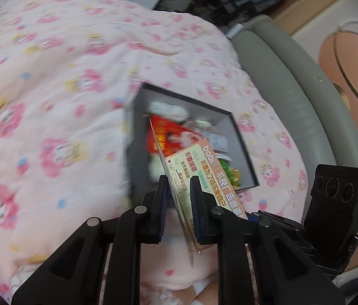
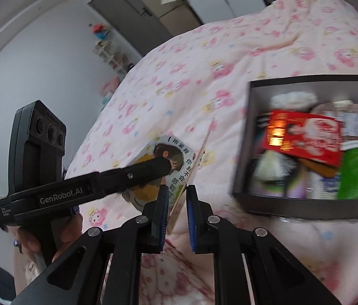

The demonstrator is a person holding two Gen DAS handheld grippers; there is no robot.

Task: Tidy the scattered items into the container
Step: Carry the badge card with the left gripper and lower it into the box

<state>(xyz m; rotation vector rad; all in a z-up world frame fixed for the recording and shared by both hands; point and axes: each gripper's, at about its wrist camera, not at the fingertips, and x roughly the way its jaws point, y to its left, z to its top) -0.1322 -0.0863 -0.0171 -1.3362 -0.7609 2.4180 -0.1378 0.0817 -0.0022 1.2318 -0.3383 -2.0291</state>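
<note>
Pink flowered quilt, grey box resting on it, already crowded w/ packets. Left claw and right claw both straddle one printed card, jaws slightly parted around it; can't tell which really pinches. Card hangs edge-on near the box, likely a two-handed carry toward it.

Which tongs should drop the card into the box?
Probably the left tongs: the card is between them, and the box lies straight ahead. From the right tongs, the box sits off to the side.
</note>
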